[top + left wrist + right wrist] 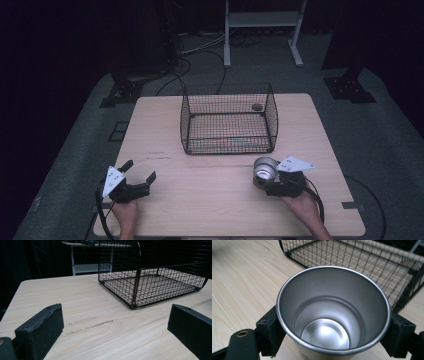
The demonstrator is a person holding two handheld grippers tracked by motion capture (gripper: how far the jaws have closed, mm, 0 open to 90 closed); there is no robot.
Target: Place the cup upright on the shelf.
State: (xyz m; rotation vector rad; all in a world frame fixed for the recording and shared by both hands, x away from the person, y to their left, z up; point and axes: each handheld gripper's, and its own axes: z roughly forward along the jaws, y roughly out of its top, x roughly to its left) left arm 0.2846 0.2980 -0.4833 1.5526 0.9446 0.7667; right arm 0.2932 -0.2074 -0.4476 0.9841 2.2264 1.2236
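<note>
- The black wire basket [228, 120] sat on the far half of the pale wooden tabletop [210, 200], and everything else took its place from it.
- Just in front of the basket's right front corner stood a shiny metal cup [265, 170], upright and open at the top.
- The right gripper [272, 181] had that cup clamped between its two black jaws, one pressed to each side of the wall, just under the rim.
- From the right gripper view, the metal cup [333, 315] looked bare inside, its bright stepped bottom catching the light, with the wire basket [372, 262] close behind it.
- The person's right hand [305, 205] came in from the near edge and held that gripper, grey plate on top.
- Well off to the front and left of the basket was the left gripper [140, 172], jaws spread wide apart, nothing between them.
- The left hand [125, 212] held it low above the wood.
- In the left gripper view, the basket [150, 277] stood ahead and to the right, and bare tabletop [100, 315] with a few dark scuffs lay between the open jaws.
- A small dark round thing [257, 107] sat at the basket's far right; I couldn't tell what it was.
</note>
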